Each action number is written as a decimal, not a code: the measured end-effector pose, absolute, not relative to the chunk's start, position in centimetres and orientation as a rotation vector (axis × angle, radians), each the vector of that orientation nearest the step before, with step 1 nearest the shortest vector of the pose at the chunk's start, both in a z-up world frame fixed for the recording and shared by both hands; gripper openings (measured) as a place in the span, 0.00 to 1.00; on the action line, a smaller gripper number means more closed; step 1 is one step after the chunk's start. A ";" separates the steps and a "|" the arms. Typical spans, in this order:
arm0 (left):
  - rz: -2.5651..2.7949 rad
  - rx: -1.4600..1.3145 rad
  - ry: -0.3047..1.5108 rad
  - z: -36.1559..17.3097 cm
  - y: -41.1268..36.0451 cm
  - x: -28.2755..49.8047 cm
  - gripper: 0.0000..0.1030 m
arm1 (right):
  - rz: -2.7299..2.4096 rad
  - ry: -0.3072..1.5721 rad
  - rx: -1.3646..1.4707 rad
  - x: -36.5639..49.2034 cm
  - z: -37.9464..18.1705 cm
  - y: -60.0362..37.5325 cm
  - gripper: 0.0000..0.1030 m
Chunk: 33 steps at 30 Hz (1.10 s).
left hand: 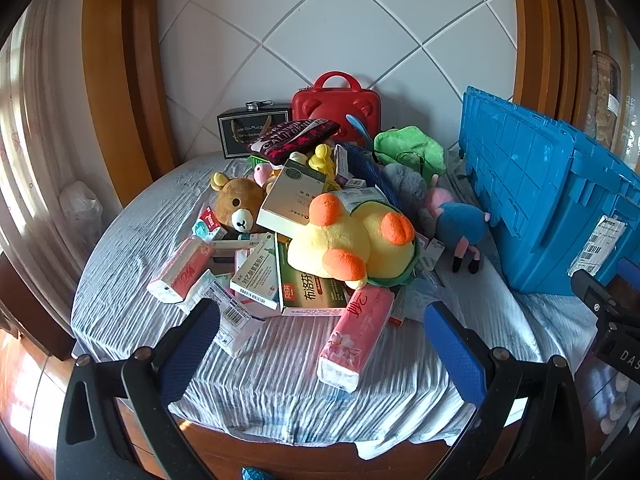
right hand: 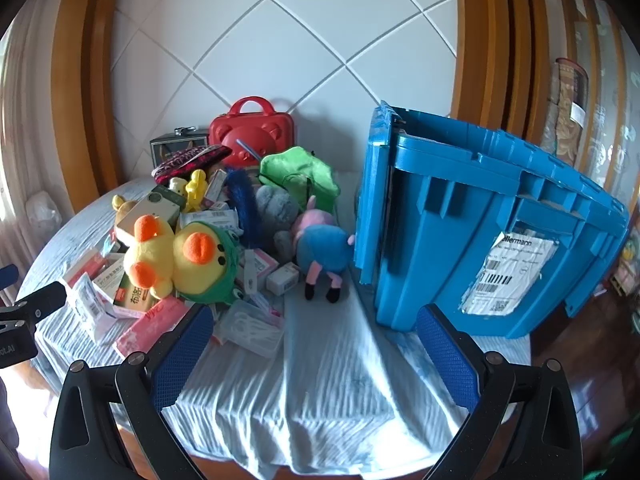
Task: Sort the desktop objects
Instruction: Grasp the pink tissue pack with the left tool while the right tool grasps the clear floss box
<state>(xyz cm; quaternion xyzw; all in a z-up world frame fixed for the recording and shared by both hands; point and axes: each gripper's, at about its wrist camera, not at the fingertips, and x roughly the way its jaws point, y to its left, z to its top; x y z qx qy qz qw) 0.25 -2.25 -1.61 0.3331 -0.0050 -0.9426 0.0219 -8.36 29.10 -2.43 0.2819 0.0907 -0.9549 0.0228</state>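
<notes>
Both tools, left tool (left hand: 320,344) & right tool (right hand: 314,354), spread wide, empty, over bare cloth (right hand: 328,380) nr table edge.

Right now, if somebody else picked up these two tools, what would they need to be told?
Left hand-held gripper: open, empty, above the near cloth.
Right hand-held gripper: open, empty.
Things: toys and boxes in one pile mid-table, with the yellow duck plush on top and a pink tissue pack nearest. The blue crate lies on its side to the right.
Done: nothing visibly sorted.
Left: the whole pile.
</notes>
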 end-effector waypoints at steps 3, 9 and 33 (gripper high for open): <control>-2.910 1.046 -0.013 -1.9 -2.4 0.3 1.00 | -2.952 0.281 0.881 -8.5 -2.5 29.5 1.00; -2.871 1.076 -0.004 -2.9 -3.5 0.6 1.00 | -2.932 0.285 0.906 -8.5 -3.6 29.7 1.00; -2.766 1.499 -0.088 -15.2 -0.4 -8.8 1.00 | -2.709 0.331 1.249 -15.9 -14.1 30.6 1.00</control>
